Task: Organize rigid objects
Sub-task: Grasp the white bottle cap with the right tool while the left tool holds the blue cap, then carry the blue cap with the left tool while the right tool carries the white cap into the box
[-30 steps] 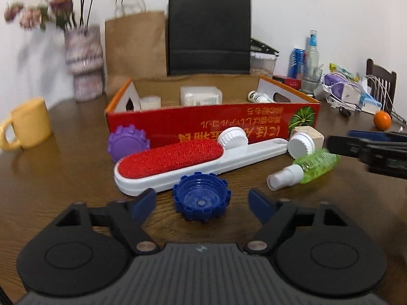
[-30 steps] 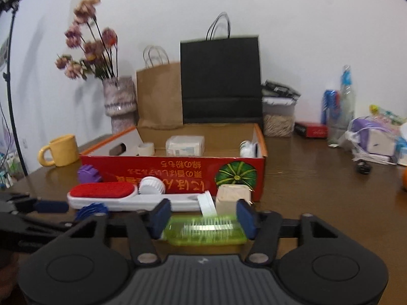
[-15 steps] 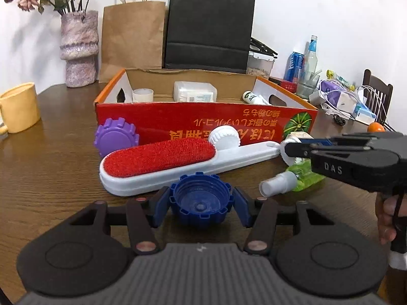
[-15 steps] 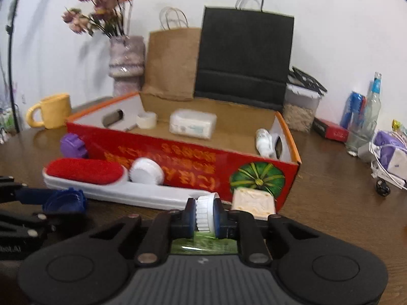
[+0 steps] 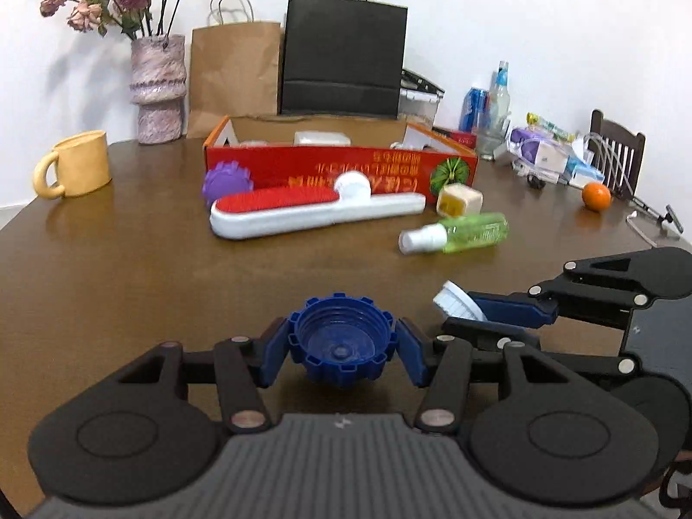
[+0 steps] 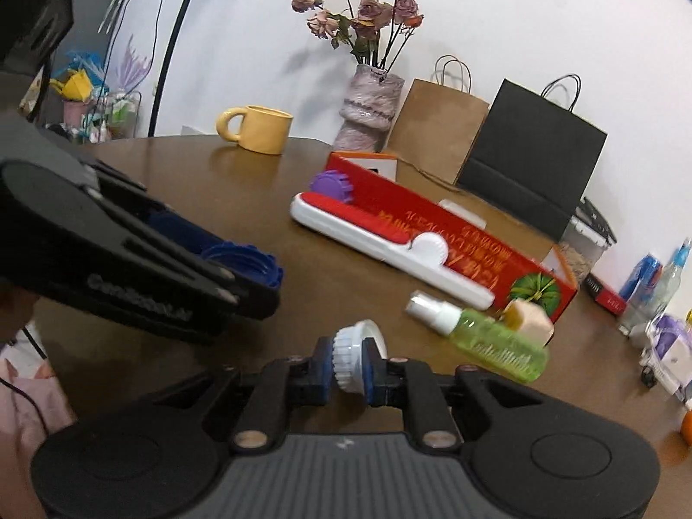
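left wrist view: our left gripper point(image 5: 341, 352) has its jaws part-way apart, clamped on the blue cap point(image 5: 341, 346), hollow side up, above the table point(image 5: 129, 268). to its right our right gripper point(image 5: 465, 309) pinches the white cap point(image 5: 454, 298). the red box point(image 5: 341, 164) holds a white packet point(image 5: 321, 138).

right wrist view: our right gripper point(image 6: 352, 361), jaws nearly together, grips the white cap point(image 6: 352, 354) on edge. green spray bottle point(image 6: 484, 333) lies just before the box point(image 6: 454, 233).
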A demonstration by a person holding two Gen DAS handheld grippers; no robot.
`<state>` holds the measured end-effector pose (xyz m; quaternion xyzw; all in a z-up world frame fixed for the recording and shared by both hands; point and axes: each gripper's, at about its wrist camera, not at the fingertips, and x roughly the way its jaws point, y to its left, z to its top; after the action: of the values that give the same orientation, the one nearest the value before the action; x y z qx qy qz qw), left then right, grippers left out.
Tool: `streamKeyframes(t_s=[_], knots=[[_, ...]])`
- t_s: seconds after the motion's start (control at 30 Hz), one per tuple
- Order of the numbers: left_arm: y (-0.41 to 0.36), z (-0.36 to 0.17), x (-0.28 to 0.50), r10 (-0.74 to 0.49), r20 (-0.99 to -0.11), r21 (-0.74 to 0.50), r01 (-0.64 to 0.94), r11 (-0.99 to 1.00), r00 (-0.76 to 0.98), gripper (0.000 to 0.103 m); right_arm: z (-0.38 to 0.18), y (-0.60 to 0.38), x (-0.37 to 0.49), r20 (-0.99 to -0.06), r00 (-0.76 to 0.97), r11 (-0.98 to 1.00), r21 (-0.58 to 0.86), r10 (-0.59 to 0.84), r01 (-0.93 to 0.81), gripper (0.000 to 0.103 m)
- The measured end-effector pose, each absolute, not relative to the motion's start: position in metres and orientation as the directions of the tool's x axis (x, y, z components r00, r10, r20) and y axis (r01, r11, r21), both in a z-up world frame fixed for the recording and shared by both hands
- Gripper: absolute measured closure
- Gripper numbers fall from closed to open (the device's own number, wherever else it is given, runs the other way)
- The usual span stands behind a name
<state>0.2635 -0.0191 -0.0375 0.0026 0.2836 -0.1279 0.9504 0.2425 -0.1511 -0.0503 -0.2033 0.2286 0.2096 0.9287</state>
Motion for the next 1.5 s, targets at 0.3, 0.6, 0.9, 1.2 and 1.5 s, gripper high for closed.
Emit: streamKeyframes(t_s=[0.3,0.6,0.9,1.2,1.5], knots=[[-0.018,-0.043,0.253,-0.200,-0.528,-0.021,0.223,0.975,0.825,0.042,-0.049,-0.167,0.231,-0.484,0.822,0.884,-0.184,0.300,-0.431,0.062],[-0.008,-0.047,0.262,-0.198,-0.555,-0.041,0.211,0.977,0.808,0.042,-0.057,-0.177,0.258,-0.498,0.808,0.919,-0.055,0.314,-0.391,0.059],[-0.009,-0.051,0.262,-0.207,-0.551,-0.048,0.217,0.975,0.809,0.049,-0.060,-0.182,0.275,-0.526,0.785,0.926,0.014,0.327,-0.376,0.063],[-0.006,-0.032,0.240,-0.177,-0.490,-0.016,0.195,0.981,0.853,0.049,-0.055,-0.192,0.248,-0.486,0.822,0.948,0.042,0.296,-0.316,0.064],[-0.006,-0.002,0.194,-0.160,-0.416,-0.006,0.173,0.985,0.895,0.049,-0.029,-0.215,0.172,-0.342,0.910,0.970,0.025,0.234,-0.240,0.064]])
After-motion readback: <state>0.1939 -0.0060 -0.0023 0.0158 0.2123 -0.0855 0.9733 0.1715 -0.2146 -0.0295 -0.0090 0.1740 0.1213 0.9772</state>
